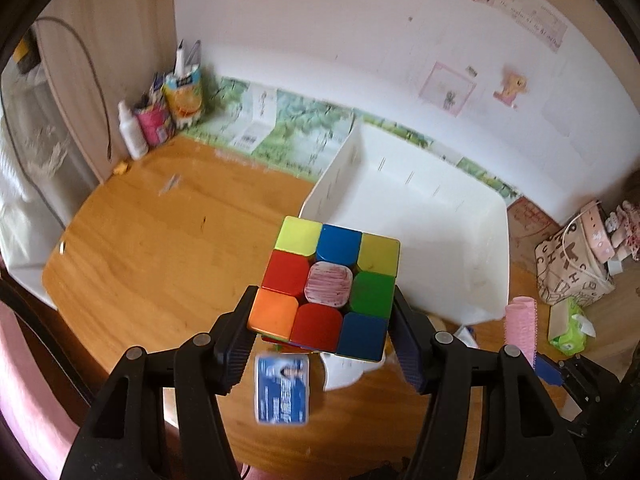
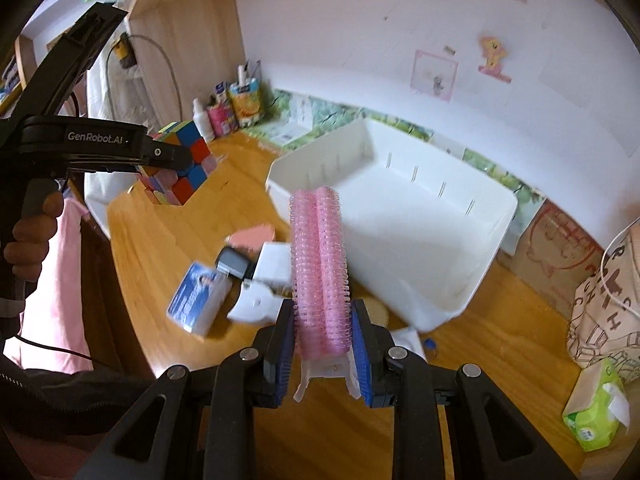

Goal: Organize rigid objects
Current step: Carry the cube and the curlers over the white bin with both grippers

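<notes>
left gripper (image 1: 322,330) clamped on Rubik's cube (image 1: 326,286), aloft | right gripper (image 2: 322,334) pinching pink hair roller (image 2: 320,270) | white bin (image 1: 420,216) at 1 o'clock | risk: springy roller, seemingly gripped low, tips out; cube clips rim.

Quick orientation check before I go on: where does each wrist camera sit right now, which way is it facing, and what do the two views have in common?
Left wrist: on the left gripper, looking forward and down over the desk at the white bin; its fingers clamp a puzzle cube.
Right wrist: on the right gripper, facing the white bin; it grips a pink hair roller; the person's left hand shows at left.
Shared: bin, cube, roller, blue card box.
</notes>
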Tool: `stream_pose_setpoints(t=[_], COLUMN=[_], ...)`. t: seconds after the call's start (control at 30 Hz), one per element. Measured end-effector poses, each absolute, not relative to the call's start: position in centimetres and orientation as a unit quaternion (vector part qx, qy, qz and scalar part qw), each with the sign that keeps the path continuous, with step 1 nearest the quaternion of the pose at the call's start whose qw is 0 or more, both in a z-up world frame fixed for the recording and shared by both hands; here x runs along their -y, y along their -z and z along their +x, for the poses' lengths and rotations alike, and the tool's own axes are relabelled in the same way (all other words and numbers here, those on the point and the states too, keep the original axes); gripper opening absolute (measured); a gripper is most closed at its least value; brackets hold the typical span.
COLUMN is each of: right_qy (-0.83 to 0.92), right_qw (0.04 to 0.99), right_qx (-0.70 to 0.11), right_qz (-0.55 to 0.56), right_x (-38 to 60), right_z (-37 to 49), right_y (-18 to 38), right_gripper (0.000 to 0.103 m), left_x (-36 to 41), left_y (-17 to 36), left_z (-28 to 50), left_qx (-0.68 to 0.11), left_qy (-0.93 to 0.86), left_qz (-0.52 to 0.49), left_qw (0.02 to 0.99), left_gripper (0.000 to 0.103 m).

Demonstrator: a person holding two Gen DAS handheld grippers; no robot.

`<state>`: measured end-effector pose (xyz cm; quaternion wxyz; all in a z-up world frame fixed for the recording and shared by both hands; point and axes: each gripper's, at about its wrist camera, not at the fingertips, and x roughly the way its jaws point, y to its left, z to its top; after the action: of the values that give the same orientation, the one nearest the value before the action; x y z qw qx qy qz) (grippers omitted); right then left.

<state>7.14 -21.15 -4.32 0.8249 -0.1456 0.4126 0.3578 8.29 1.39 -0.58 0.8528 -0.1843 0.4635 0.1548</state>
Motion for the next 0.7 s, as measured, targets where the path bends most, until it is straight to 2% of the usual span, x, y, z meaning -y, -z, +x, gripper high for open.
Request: stream_pose_setpoints(t=[0.3, 0.7], right_qy=[-0.323, -0.264], right_qw=[0.852, 0.879], right_qx=[-0.396, -0.389], right_qz=[-0.119, -0.083], right_x=[20.0, 19.7], right_z=[9.8, 14.2], right_y=[3.4, 4.8], right_gripper=[0.027, 0.027], left_x=[-2.5, -1.8], left_y=[-0.7, 0.9], left_z=[11.8, 16.2], left_qx=[-0.428, -0.384], left_qy=[-0.112, -0.042], left_qz=[-0.162, -0.116], left_qw=[0.882, 0.915], left_gripper=[0.065, 0.065])
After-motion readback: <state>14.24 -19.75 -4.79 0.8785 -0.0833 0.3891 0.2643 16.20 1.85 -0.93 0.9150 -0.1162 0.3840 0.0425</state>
